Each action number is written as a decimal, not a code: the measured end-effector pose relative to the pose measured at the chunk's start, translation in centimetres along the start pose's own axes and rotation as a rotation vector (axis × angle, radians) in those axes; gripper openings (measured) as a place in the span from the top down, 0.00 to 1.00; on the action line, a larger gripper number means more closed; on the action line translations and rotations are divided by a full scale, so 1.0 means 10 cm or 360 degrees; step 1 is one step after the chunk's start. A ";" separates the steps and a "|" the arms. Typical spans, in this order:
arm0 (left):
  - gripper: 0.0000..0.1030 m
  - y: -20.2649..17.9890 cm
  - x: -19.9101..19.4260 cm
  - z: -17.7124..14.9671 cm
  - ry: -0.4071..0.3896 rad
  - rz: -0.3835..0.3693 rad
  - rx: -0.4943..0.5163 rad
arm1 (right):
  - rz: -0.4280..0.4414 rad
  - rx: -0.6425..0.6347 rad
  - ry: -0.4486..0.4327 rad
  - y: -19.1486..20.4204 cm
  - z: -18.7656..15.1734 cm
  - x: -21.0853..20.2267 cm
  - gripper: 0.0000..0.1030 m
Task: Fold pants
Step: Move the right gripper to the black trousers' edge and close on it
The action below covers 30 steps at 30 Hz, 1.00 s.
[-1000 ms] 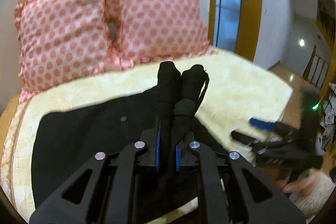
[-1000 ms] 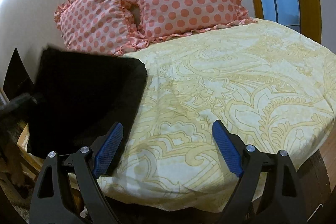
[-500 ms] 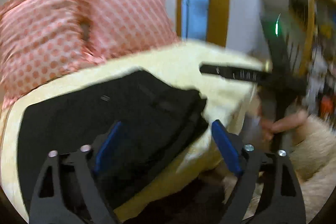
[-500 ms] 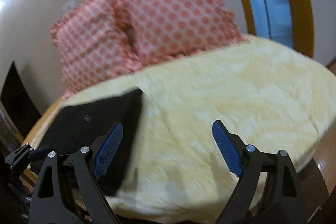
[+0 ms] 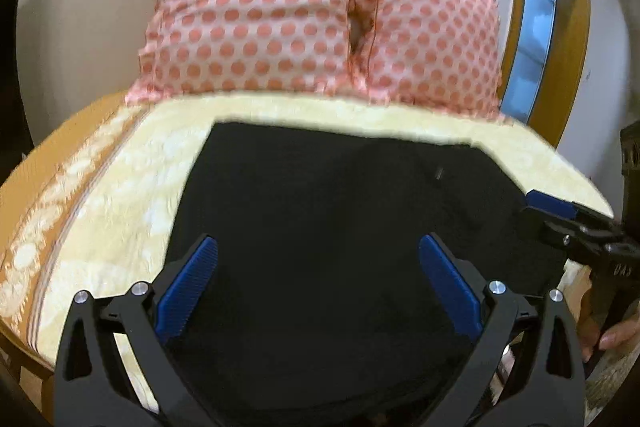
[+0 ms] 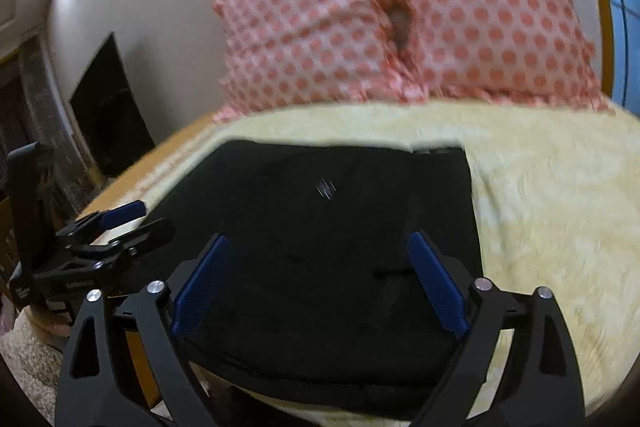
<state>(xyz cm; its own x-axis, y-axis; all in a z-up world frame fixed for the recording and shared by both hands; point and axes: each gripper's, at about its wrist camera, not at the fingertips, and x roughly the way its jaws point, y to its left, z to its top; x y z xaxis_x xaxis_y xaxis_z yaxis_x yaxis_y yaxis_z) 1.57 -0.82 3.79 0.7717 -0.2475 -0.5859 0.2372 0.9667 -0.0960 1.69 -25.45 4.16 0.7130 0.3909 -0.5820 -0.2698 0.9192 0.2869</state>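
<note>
The black pants lie folded in a flat rectangle on the yellow bedspread, near the front edge of the bed. They also show in the right wrist view. My left gripper is open and empty, just above the near part of the pants. My right gripper is open and empty over the same pile. The right gripper shows at the right edge of the left wrist view, and the left gripper at the left of the right wrist view.
Two pink polka-dot pillows lean against the wall at the head of the bed. A window with a wooden frame is at the right. A dark opening is in the wall at the left. The bedspread stretches right.
My left gripper let go of the bunched black fabric and opened. The pants now lie flat. Both grippers have swung to face the folded pile.
</note>
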 end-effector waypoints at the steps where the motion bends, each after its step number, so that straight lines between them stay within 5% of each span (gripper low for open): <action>1: 0.02 0.02 0.01 -0.11 0.0054 -0.0002 -0.0005 | -0.0028 -0.0014 0.0039 -0.01 -0.05 0.04 0.08; 4: 0.02 0.00 0.02 -0.29 -0.0040 0.0041 0.0112 | -0.0104 -0.0187 0.0087 0.12 -0.07 0.02 0.08; 6: 0.02 0.00 0.00 -0.33 -0.0071 0.0035 0.0104 | -0.0016 -0.0126 0.0077 0.03 0.03 -0.04 0.08; 10: 0.02 0.11 -0.04 -0.35 -0.0115 -0.0065 0.0046 | 0.0151 0.0340 -0.0026 -0.61 0.37 -0.17 0.08; 14: 0.02 0.19 -0.07 -0.39 -0.0142 -0.0110 0.0018 | 0.0289 0.0604 0.0108 -1.06 0.53 0.10 0.18; 20: 0.02 0.23 -0.06 -0.38 -0.0141 -0.0140 0.0002 | 0.0302 0.0701 0.0301 -1.22 0.53 0.43 0.30; 30: 0.02 0.23 -0.06 -0.39 -0.0152 -0.0140 0.0015 | 0.0345 0.0702 0.0271 -1.25 0.48 0.45 0.38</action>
<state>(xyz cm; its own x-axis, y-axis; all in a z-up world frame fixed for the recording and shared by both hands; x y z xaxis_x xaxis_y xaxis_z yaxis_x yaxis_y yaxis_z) -0.60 1.83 0.81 0.8003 -0.3366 -0.4963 0.3113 0.9405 -0.1358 11.34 -35.40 1.59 0.5456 0.6060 -0.5788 -0.0748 0.7232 0.6866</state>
